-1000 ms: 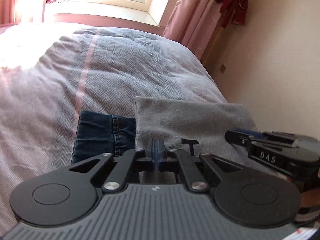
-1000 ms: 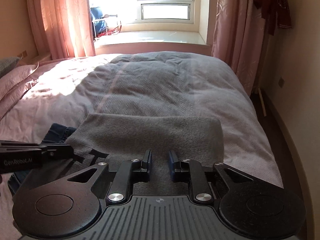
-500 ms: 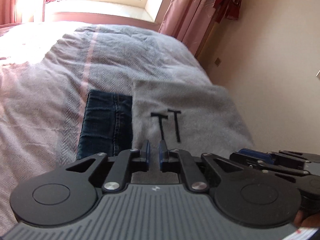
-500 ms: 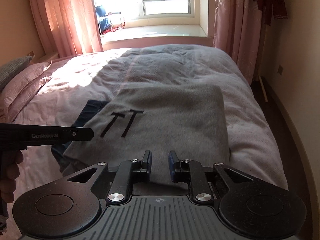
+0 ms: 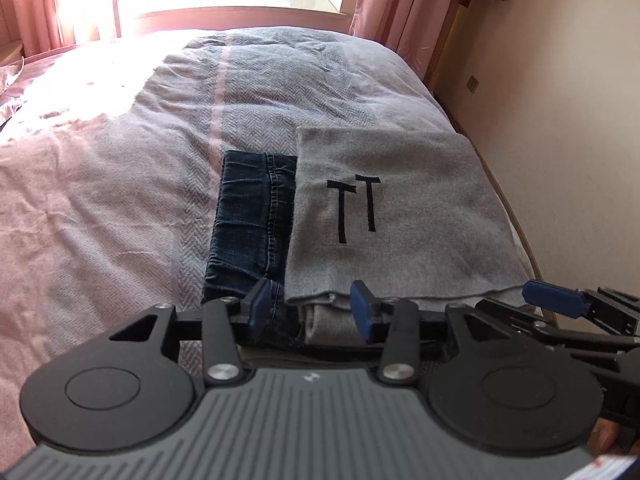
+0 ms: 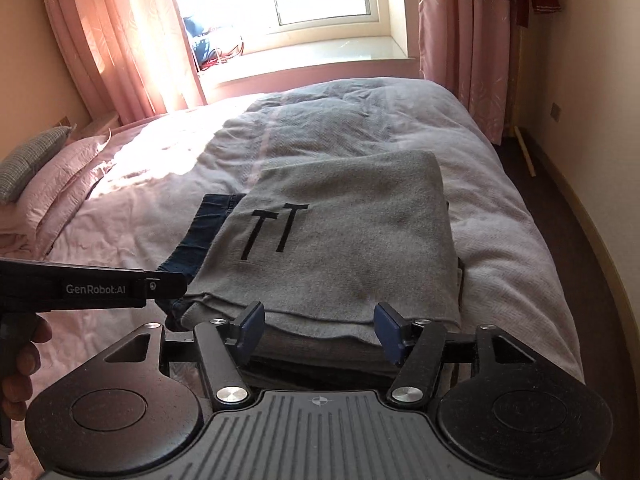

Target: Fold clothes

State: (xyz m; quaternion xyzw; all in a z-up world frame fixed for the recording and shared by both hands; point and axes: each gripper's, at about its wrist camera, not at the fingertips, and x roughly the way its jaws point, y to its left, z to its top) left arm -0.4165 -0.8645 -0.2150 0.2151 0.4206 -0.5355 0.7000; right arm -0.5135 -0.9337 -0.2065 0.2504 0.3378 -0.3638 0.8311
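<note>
A folded grey garment [image 5: 400,216] [image 6: 340,240] with two black T marks lies flat on the bed, near its right edge. Folded dark jeans [image 5: 252,220] [image 6: 200,236] lie against its left side, partly under it. My left gripper [image 5: 311,310] hovers at the garment's near left corner with its jaws opening. My right gripper [image 6: 320,328] [image 5: 560,304] hovers at the near edge, jaws opening wide. The cloth edge shows between each pair of pads [image 6: 250,326], and no pad presses on it. The left gripper [image 6: 120,286] also shows in the right wrist view, held by a hand [image 6: 20,360].
The bed [image 5: 120,200] has a pink and grey herringbone cover, with pillows [image 6: 52,172] at the far left. A wall [image 5: 560,140] and dark floor [image 6: 580,240] run close along the bed's right side. Curtains [image 6: 120,40] frame the window behind.
Both grippers have drawn back and risen from the grey garment, and their jaws have spread apart. The garment now lies flat with both T marks in full view.
</note>
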